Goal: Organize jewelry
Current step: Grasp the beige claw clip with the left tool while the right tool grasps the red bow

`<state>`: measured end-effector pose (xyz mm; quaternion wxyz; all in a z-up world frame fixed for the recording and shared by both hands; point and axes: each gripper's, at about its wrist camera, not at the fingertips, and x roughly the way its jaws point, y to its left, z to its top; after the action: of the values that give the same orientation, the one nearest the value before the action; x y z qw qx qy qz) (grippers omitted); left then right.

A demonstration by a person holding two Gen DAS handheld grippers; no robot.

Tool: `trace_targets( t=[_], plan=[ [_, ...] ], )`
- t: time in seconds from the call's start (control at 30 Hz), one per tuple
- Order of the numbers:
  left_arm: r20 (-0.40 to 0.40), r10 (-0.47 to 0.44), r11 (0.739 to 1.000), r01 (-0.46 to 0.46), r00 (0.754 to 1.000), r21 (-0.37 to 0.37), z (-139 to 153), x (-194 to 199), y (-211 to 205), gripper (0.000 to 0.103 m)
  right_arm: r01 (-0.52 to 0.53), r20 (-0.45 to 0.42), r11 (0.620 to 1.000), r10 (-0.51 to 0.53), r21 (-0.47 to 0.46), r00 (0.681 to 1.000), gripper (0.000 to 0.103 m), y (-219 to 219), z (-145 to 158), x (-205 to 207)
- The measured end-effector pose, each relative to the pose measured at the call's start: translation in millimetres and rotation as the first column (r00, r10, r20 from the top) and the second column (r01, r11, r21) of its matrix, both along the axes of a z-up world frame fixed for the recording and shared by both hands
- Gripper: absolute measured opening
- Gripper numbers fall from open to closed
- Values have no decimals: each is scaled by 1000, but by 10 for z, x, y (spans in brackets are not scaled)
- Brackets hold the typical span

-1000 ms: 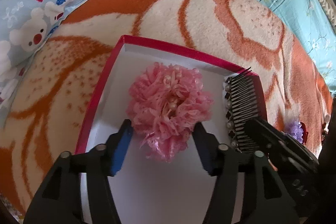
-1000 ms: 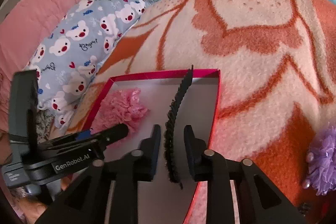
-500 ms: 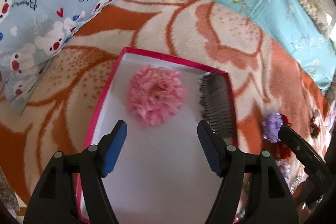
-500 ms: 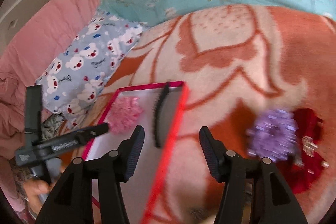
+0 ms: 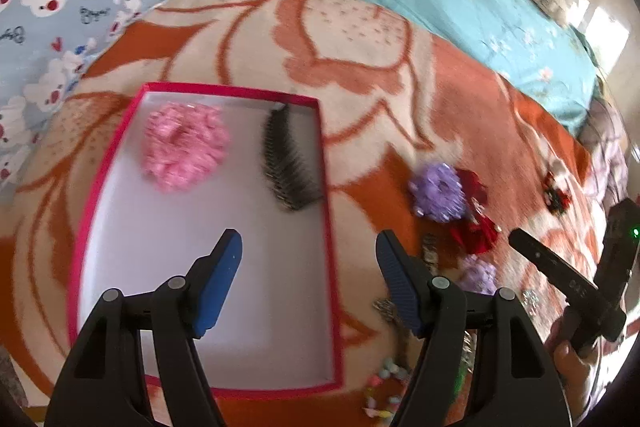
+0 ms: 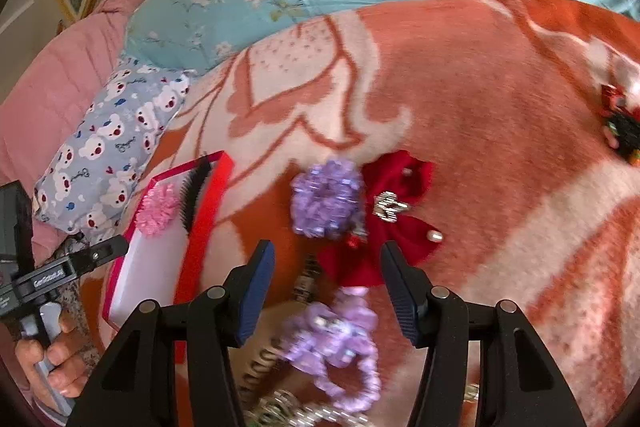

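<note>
Left gripper [image 5: 308,267] is hovering spread over the box's [image 5: 120,147] right edge; right gripper [image 6: 326,277] is gaping empty above the bow [image 6: 400,187]; comb [image 5: 288,163] is lying in the box.

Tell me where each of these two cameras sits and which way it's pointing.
Left wrist: sits on the left gripper, looking down over the red-rimmed box on the blanket; its own open fingers show, with the right gripper at the right edge.
Right wrist: sits on the right gripper, looking down at the purple scrunchie and red bow; its own open fingers show, with the left gripper at the left edge.
Shared: box, pink scrunchie, black comb, purple scrunchie, red bow.
</note>
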<state>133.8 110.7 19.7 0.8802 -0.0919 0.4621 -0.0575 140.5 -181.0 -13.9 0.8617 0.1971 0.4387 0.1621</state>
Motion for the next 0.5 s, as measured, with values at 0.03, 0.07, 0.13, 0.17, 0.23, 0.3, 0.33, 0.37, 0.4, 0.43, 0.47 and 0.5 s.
trace_targets(
  t=[0.03, 0.07, 0.13, 0.17, 0.23, 0.3, 0.33, 0.37, 0.4, 0.43, 0.47, 0.5],
  plan=[
    [-3, -9, 1000, 9, 1000, 2, -8, -12, -44, 69, 6, -3, 1000, -6, -1, 1000, 56, -49, -14, -25],
    [-8, -20, 1000, 20, 1000, 3, -22, -29, -99, 69, 11, -4, 1000, -11, -1, 1000, 56, -83, -24, -45],
    [-16, -41, 999, 41, 999, 2, -51, -60, -197, 69, 19, -13, 1000, -19, 2, 1000, 56, -141, -54, -75],
    [-20, -50, 999, 50, 999, 1, -64, -74, -240, 69, 21, -18, 1000, -21, 5, 1000, 56, -166, -75, -91],
    [-29, -74, 997, 74, 997, 1, -93, -112, -330, 69, 23, -27, 1000, -23, 2, 999, 56, -198, -115, -109],
    [-42, -115, 993, 115, 992, 5, -136, -163, -438, 69, 21, -34, 1000, -21, 2, 999, 56, -230, -152, -121],
    [-45, -131, 991, 132, 990, 10, -151, -183, -482, 69, 21, -36, 1000, -21, 2, 999, 56, -244, -170, -125],
    [-51, -157, 987, 158, 986, 19, -182, -215, -553, 69, 21, -38, 1000, -21, -1, 999, 56, -254, -182, -124],
    [-57, -177, 984, 178, 983, 26, -209, -226, -606, 69, 18, -38, 1000, -18, -1, 999, 56, -264, -189, -117],
    [-66, -196, 979, 198, 978, 36, -246, -239, -661, 69, 17, -38, 1000, -17, -2, 999, 56, -267, -194, -115],
    [-76, -213, 975, 217, 974, 46, -284, -248, -718, 69, 17, -39, 1000, -17, -4, 999, 56, -270, -203, -105],
    [-87, -230, 970, 236, 969, 55, -325, -251, -775, 69, 15, -40, 1000, -15, -4, 999, 56, -271, -210, -93]
  ],
)
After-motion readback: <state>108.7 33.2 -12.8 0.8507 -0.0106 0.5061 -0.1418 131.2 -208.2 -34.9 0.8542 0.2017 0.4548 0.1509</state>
